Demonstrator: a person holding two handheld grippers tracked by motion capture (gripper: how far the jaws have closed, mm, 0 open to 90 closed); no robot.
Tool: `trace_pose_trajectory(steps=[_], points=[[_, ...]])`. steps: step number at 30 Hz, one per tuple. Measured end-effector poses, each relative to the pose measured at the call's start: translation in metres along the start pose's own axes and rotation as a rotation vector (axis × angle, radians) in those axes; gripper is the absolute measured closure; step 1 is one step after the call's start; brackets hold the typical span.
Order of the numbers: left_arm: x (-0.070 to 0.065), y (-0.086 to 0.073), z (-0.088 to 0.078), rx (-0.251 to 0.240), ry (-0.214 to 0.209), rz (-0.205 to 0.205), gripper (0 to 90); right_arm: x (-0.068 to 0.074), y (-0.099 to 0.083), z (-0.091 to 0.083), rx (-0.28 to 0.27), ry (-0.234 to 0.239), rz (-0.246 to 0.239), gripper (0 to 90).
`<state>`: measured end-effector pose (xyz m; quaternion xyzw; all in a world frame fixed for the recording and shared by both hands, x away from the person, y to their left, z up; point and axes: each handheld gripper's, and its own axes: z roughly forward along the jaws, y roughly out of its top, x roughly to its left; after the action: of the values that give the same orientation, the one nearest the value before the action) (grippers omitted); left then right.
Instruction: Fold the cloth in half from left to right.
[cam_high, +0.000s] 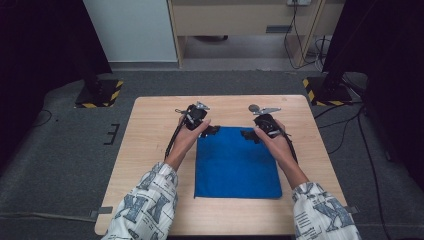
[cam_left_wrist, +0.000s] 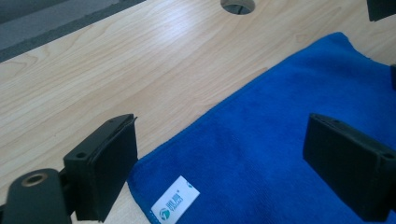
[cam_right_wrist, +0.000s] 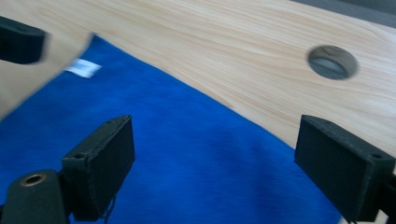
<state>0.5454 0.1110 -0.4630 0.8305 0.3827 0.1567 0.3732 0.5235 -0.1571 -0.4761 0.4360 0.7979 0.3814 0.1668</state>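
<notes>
While both hands rest over the far part of the bench (cam_high: 150, 150), the blue cloth (cam_high: 237, 162) lies flat on it, spread out in the centre of the high view, its near edge toward the bottom of the frame. A white label (cam_left_wrist: 175, 200) sits at one cloth corner, at the bottom centre of the left gripper view; the same label shows small in the upper left of the right gripper view.

Left gripper (cam_high: 212, 131): held by the left hand (cam_high: 187, 137) at the upper left corner of the cloth in the high view. In its own view the jaws stand wide apart, one at lower left over bare wood just beside the cloth edge, the other at right over the cloth. Nothing is between them; the pads do not press on the fabric.

Right gripper (cam_high: 248, 135): held by the right hand (cam_high: 277, 142) at the upper right corner of the cloth in the high view. Its jaws are likewise wide, with cloth below them and nothing gripped.

A round hole (cam_right_wrist: 332, 62) in the bench top shows at upper right of the right gripper view, clear of the cloth. Patterned sleeves (cam_high: 145, 205) enter at the bottom of the high view.
</notes>
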Motion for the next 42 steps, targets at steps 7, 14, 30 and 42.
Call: trace_pose_trajectory(steps=[7,14,30,42], points=[[-0.004,-0.007,-0.018,-0.034,0.025,-0.009,9.6,0.033,-0.009,-0.013,-0.011,0.065,-0.093,14.4],[-0.003,-0.017,-0.026,-0.067,0.010,-0.011,10.4,0.076,-0.025,-0.021,-0.017,0.155,-0.191,15.9],[0.013,-0.055,-0.041,-0.089,-0.008,-0.103,11.5,0.155,-0.041,-0.032,-0.018,0.307,-0.297,27.2],[0.016,-0.065,-0.053,-0.082,-0.026,-0.103,11.5,0.187,-0.052,-0.039,-0.028,0.353,-0.352,59.8]])
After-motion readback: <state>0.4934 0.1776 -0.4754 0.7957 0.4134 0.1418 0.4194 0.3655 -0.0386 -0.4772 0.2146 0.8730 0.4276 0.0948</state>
